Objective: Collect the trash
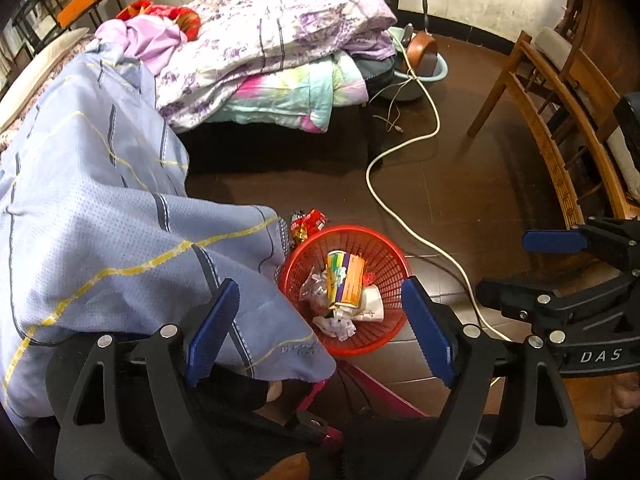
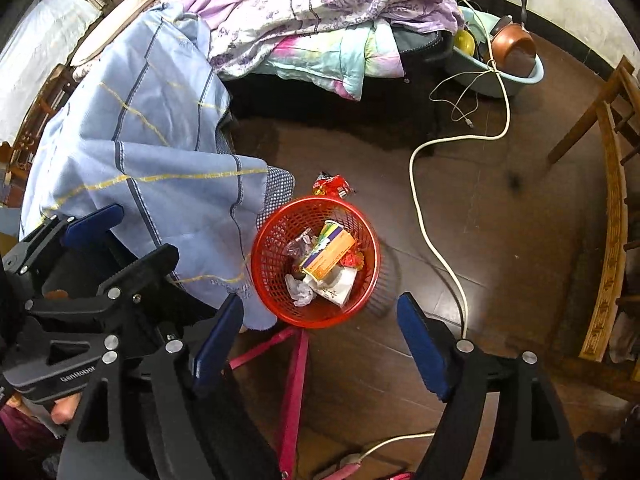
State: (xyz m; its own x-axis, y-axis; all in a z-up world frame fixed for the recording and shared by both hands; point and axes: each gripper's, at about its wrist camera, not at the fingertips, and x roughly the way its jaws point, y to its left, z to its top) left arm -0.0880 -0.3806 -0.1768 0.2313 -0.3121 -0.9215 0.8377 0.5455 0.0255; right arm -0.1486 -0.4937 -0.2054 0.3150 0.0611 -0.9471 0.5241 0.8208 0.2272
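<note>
A red mesh basket (image 1: 400, 260) stands on the dark floor beside the bed. In it lie an orange and yellow carton (image 1: 346, 280), a white paper cup (image 1: 372, 304), crumpled tissue (image 1: 334, 326) and a clear wrapper (image 1: 314, 288). A red snack wrapper (image 1: 308, 222) lies on the floor just behind the basket. My left gripper (image 1: 320, 300) hangs open above the basket, with nothing between its blue pads. My right gripper (image 2: 320, 308) is open and empty too, over the basket's (image 2: 376, 256) near rim; the carton (image 2: 330, 254) and red wrapper (image 2: 334, 186) show beyond it.
A blue striped sheet (image 1: 120, 220) droops off the bed to the basket's left. A white cable (image 1: 400, 148) snakes across the floor on the right. A wooden chair (image 1: 560, 128) stands far right. Pink stool legs (image 2: 296, 380) sit below the basket. A teal basin (image 2: 500, 76) holds a pot.
</note>
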